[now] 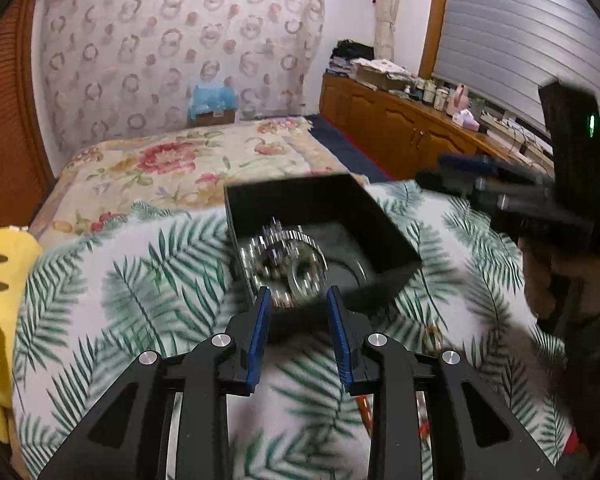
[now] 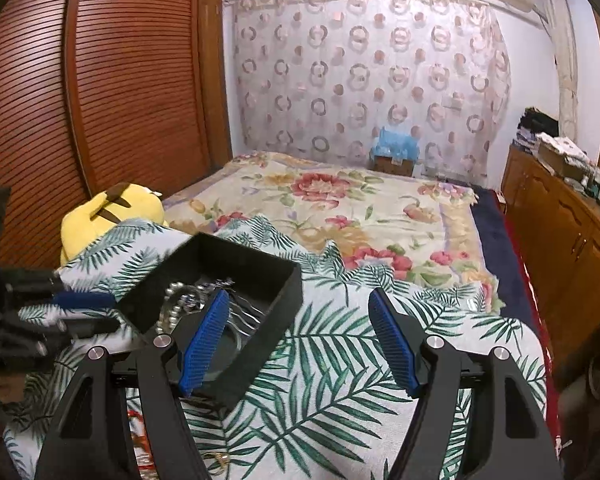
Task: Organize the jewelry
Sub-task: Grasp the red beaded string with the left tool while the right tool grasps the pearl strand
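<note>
The shiny bracelets (image 1: 284,268) lay in the black box (image 1: 396,256) on the leafy cloth (image 1: 140,300). Your left claw (image 1: 299,300) was a bit open, holding nothing; your right claw (image 2: 300,340) stood wide. They looked slippery and loose, so pinch one band.

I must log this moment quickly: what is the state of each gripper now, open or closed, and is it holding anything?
Left gripper: open, nothing between the pads, just short of the black box.
Right gripper: wide open, holding nothing.
</note>
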